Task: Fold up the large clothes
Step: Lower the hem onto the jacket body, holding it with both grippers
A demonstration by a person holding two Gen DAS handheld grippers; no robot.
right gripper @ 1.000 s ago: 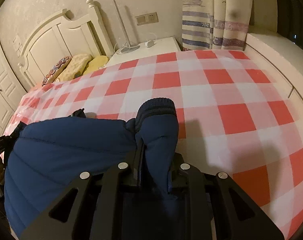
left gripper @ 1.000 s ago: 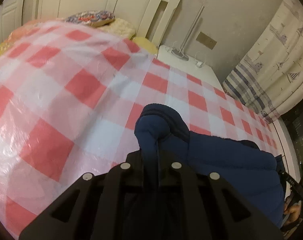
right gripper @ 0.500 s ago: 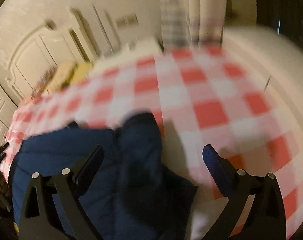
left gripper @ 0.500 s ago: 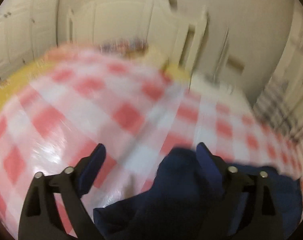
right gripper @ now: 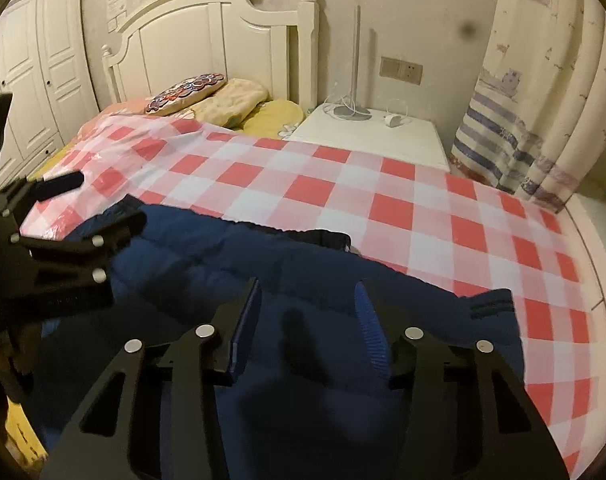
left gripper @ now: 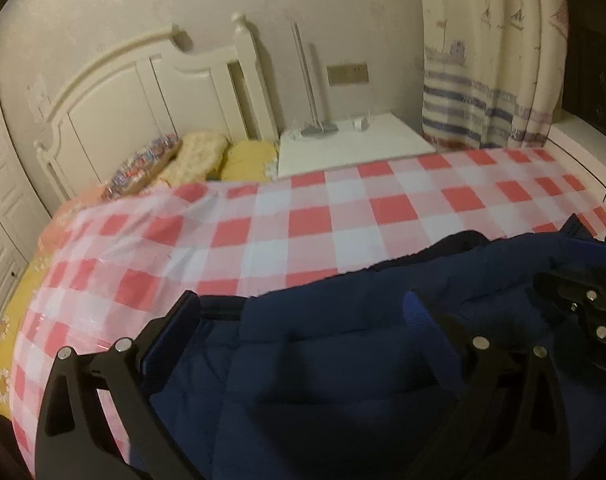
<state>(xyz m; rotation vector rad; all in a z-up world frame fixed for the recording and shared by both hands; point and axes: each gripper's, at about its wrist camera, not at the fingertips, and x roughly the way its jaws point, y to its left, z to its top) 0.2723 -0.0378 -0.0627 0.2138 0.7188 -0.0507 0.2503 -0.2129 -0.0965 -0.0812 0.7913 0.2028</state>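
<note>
Navy padded jacket (right gripper: pixel 303 280) now lying loose on red-checked cover (right gripper: pixel 343 192), filling lower half of both frames; a second ago each tong was pinching its cuff; left gripper (left gripper: pixel 303 316) has just been opening, spread wide, jacket beneath, unpinched; right gripper (right gripper: pixel 307 320) part-open, just been closing, pads clear of fabric.

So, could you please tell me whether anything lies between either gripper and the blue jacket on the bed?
Nothing visible does. The left gripper and right gripper both hang open directly above the blue jacket, gripping nothing, the right's fingers having just been closing. Only the checked sheet surrounds the jacket.
</note>
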